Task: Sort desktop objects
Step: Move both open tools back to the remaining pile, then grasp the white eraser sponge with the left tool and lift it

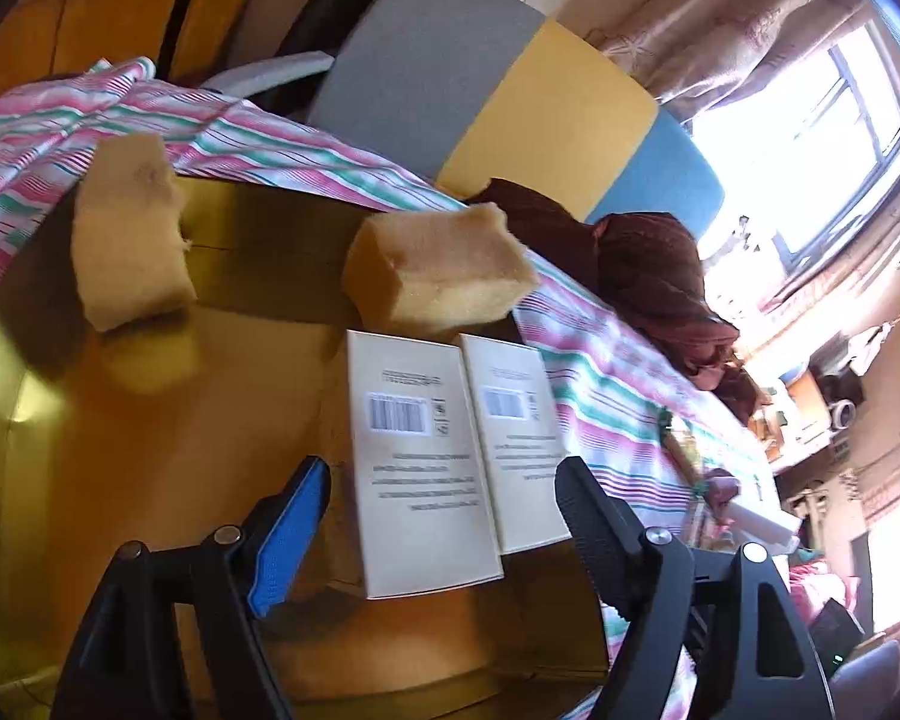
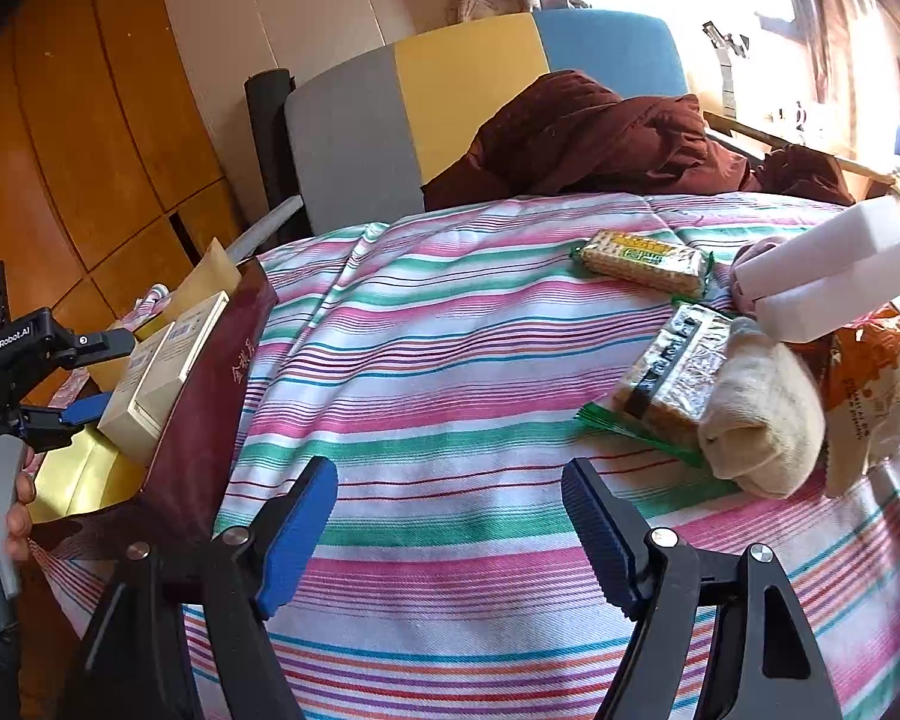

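In the left wrist view my left gripper (image 1: 444, 480) is open, its fingers on either side of two white barcoded boxes (image 1: 417, 456) lying side by side in a gold-lined box (image 1: 150, 480). Two tan sponge pieces (image 1: 441, 273) lie further in. My right gripper (image 2: 450, 474) is open and holds nothing above the striped cloth (image 2: 450, 348). To its right lie a cracker packet (image 2: 645, 261), a foil-wrapped packet (image 2: 672, 366), a rolled beige sock (image 2: 762, 420), two white foam blocks (image 2: 828, 276) and an orange bag (image 2: 870, 384). The left gripper (image 2: 99, 372) appears at the far left, beside the white boxes (image 2: 156, 378).
The gold-lined box has a dark red lid (image 2: 210, 420) standing up along the cloth's left edge. A chair (image 2: 450, 96) with a grey, yellow and blue back stands behind the table, and a brown garment (image 2: 600, 132) is heaped there. A hand (image 2: 21, 516) holds the left handle.
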Motion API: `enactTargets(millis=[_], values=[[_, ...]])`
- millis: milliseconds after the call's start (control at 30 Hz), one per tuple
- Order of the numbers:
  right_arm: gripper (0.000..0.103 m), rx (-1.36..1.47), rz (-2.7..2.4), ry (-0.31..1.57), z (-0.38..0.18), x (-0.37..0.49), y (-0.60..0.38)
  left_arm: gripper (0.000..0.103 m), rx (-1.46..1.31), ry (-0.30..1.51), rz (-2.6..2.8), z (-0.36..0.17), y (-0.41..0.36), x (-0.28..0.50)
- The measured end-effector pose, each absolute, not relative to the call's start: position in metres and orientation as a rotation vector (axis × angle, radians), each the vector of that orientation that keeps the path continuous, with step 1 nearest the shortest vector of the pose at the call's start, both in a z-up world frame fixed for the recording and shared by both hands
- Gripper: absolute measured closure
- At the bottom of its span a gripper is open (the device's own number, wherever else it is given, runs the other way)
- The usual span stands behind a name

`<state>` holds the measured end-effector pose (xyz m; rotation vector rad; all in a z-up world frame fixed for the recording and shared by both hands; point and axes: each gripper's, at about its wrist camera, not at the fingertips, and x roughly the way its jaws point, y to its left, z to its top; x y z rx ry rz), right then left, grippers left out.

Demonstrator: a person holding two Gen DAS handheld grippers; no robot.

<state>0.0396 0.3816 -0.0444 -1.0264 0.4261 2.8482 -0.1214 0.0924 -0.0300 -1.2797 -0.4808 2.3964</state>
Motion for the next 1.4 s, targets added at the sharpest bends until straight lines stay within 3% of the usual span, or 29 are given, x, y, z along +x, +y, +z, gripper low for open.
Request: enactTargets(millis=[267,500,733,1067,1400], values=[[0.022,-0.961,2.775,0.39,-0.044,0.077,0.412,0.024,-0.996,-0.196,2.522,0.017,0.113,-0.075],[0.021,-0.868,2.598,0.458,-0.05,0.119,0.474,0.024,-0.84,0.189,2.241,0.035,0.224,-0.031],[0.02,-0.773,2.515,0.489,-0.048,0.14,0.51,0.024,-0.81,0.375,1.978,0.033,0.325,0.004],[0.016,-0.74,2.542,0.561,-0.06,0.137,0.523,0.024,-0.797,0.44,1.839,0.044,0.426,0.014],[0.012,-0.722,2.578,0.613,-0.066,0.134,0.524,0.025,-1.025,0.3,1.774,0.018,0.483,-0.025]])
